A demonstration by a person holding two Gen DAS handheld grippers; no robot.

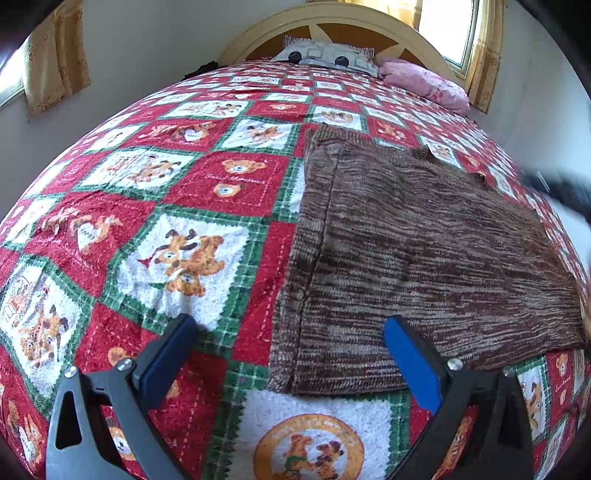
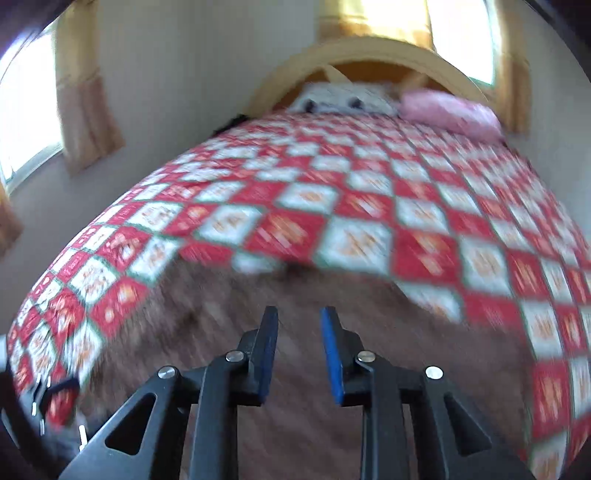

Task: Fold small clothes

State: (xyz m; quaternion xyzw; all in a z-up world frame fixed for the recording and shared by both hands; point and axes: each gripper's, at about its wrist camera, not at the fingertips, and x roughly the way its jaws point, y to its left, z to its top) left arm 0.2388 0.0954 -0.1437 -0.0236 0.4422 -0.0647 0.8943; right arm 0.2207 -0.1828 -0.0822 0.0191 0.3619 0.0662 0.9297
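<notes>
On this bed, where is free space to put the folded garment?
Free: the quilt left of the brown knit garment, up to the left bed edge, and the strip between the garment's far edge and the pillows. Crowded: the right half, covered by the garment, and the headboard end, where the patterned and pink pillows lie.

The brown sweater is a coarse, matt knit of mottled brown and cream yarn, ribbed at its near hem. The quilt beneath it is printed cloth, nubbly and terry-like in the white squares, stitched in the red ones. The left gripper has matt black plastic arms, smooth blue pads and shiny metal screw heads. The headboard looks like painted wood with a satin finish. The pink pillow is crinkled cloth.
</notes>
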